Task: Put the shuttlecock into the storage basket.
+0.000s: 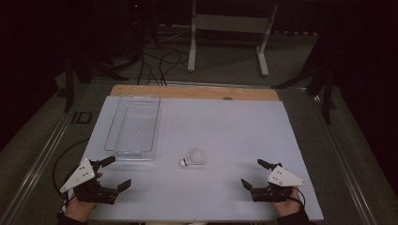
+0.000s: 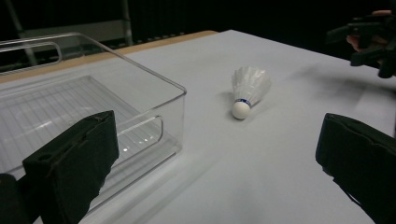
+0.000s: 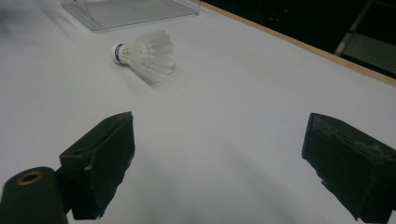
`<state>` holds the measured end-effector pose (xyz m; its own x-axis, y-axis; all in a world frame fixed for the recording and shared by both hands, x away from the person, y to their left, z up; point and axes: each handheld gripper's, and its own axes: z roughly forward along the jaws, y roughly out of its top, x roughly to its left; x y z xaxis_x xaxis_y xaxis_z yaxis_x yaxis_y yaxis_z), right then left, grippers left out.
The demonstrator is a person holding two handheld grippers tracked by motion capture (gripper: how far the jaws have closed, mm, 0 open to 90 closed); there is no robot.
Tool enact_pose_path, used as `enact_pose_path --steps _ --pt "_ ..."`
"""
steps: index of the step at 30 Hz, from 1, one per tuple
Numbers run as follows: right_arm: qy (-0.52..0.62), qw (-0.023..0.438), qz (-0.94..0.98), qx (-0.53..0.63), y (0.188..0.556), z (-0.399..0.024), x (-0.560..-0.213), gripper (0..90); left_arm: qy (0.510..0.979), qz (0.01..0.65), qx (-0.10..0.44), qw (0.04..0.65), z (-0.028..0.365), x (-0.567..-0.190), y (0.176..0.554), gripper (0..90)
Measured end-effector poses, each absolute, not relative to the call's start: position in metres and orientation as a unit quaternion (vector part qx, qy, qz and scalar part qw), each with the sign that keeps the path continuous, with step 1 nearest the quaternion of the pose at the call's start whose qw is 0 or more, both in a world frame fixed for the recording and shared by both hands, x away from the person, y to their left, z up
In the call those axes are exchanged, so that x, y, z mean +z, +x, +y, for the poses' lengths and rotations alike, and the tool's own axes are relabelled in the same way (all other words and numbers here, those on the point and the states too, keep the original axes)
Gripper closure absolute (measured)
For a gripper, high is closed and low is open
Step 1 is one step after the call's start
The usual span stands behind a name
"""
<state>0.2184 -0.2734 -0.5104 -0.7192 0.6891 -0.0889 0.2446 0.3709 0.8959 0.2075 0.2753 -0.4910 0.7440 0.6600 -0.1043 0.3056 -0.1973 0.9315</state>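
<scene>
While my left gripper [image 1: 119,171] rests wide open and empty near the table's [image 1: 225,122] front-left corner, just before the clear plastic bin [image 1: 133,126], the shuttlecock [image 1: 192,158] lies on its side mid-front; my right gripper [image 1: 253,172] gapes empty near the front-right corner.

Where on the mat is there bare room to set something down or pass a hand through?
The widest free patch is the white mat right of the clear bin and beyond the shuttlecock. The strip between the open left gripper and open right gripper is bare too. It is tightest at the bin's near end, beside the left gripper.
</scene>
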Motion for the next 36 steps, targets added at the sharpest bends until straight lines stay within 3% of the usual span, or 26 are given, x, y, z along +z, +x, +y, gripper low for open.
enact_pose_path --steps 10,26,36 --pt "0.295 0.229 0.794 0.480 0.218 -0.273 -0.510 9.4 0.788 0.297 0.128 0.524 0.268 -0.476 0.217 0.0" --pt "0.295 0.223 0.793 0.484 0.219 -0.274 -0.510 9.4 0.809 0.287 0.118 0.499 0.257 -0.453 0.228 0.0" --pt "0.294 0.221 0.793 0.485 0.218 -0.273 -0.510 9.4 0.842 0.275 0.108 0.452 0.244 -0.447 0.231 0.0"
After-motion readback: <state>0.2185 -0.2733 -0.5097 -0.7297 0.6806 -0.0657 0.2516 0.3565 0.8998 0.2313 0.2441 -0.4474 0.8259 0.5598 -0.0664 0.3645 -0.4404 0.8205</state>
